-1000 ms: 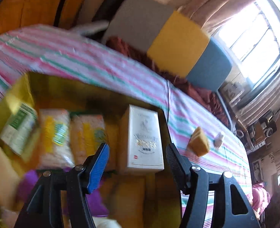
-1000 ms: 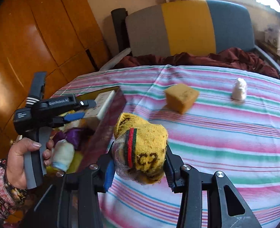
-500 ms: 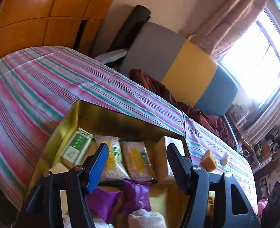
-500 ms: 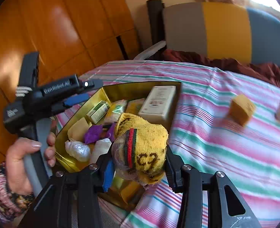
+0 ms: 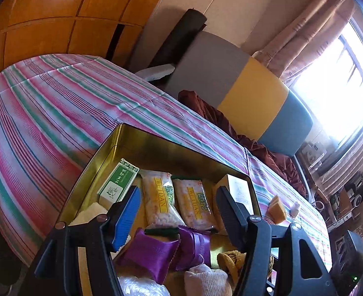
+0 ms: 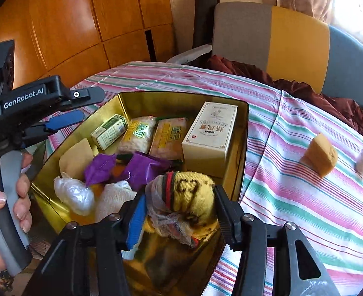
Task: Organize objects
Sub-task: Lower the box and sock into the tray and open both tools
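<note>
The gold tin stands on the striped tablecloth, and I place all other things by it. Its near wall is cut off by the bottom edge in both views, and the black gripper frames cover the near part of its floor. In the left wrist view the lower corner of the tin is hidden behind the left gripper, so the plastic bundle and the pale cloth roll show there only in part. The small white thing on the cloth, far to the right of the tin, is too small to make out what it is. The print on the white box is not readable.

The yellow sock bundle, with a red and green band and a net around it, sits between the fingers of the right gripper, over the near right corner of the tin. The jaws of this gripper have just been opening; the bundle is between them, but I cannot tell if the pads press on it.

The left gripper is spread, with nothing between its fingers, and it hovers over the left side of the tin. A hand holds its grey handle.

Inside the tin, at the far wall, lie a green and white carton, two snack packets and the white box; two purple packets lie in the middle. A yellow sponge block lies on the cloth to the right of the tin.
</note>
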The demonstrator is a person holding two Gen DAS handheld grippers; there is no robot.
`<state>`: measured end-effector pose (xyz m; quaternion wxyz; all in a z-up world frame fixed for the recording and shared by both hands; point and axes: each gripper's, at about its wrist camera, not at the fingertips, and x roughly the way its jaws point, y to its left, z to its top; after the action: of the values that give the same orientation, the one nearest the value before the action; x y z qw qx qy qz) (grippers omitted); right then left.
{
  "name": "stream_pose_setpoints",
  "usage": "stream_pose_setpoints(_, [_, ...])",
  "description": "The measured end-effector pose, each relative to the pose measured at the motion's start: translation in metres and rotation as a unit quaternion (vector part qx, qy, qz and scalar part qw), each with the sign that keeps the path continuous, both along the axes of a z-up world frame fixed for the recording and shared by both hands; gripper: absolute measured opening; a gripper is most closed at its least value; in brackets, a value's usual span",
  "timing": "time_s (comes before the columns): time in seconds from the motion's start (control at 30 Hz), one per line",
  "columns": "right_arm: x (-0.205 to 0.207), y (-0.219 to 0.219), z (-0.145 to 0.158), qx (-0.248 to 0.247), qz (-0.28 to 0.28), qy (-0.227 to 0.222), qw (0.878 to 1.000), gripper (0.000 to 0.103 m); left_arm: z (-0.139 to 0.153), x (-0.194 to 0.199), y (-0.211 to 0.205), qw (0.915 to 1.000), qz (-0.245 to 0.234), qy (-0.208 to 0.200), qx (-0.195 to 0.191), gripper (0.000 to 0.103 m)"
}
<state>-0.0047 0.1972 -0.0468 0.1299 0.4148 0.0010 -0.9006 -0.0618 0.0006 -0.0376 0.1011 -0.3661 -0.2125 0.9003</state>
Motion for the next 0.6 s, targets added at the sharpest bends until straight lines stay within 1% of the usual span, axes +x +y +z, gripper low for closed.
stream_pose_setpoints(0.1, [0.003,0.002,0.0,-0.004,-0.002,-0.001,1.0,0.054,0.001,0.002,0.004,1.0,-0.005,0.005,-0.001,0.064])
stream_pose_setpoints(0.13, [0.004,0.003,0.001,-0.006,-0.002,0.0,1.0,0.059,0.002,0.003,0.005,1.0,-0.006,0.006,0.0,0.064])
stream_pose_setpoints(0.17, [0.006,0.005,0.002,-0.01,-0.003,0.002,1.0,0.069,0.002,0.003,0.005,0.9999,-0.007,0.008,0.001,0.064])
stream_pose_setpoints(0.23, [0.01,0.007,0.005,-0.022,-0.004,0.013,1.0,0.078,0.003,0.005,0.007,0.9999,-0.007,0.01,0.0,0.064])
stream_pose_setpoints(0.27, [0.012,0.007,0.008,-0.028,-0.001,0.022,0.999,0.078,0.004,0.006,0.008,0.9999,-0.009,0.01,-0.001,0.064])
stream_pose_setpoints(0.37, [0.017,0.006,0.016,-0.019,-0.009,0.047,0.999,0.078,0.004,0.007,0.013,0.9998,-0.017,0.008,-0.005,0.064])
stream_pose_setpoints(0.4, [0.019,0.008,0.019,-0.024,-0.011,0.053,0.998,0.078,0.004,0.008,0.015,0.9997,-0.02,0.008,-0.007,0.064])
stream_pose_setpoints(0.47, [0.021,0.014,0.023,-0.039,-0.015,0.057,0.997,0.078,0.004,0.01,0.019,0.9996,-0.026,0.011,-0.009,0.064])
stream_pose_setpoints(0.6, [0.024,0.027,0.028,-0.044,-0.032,0.059,0.997,0.078,0.002,0.012,0.032,0.9987,-0.049,0.007,-0.011,0.064])
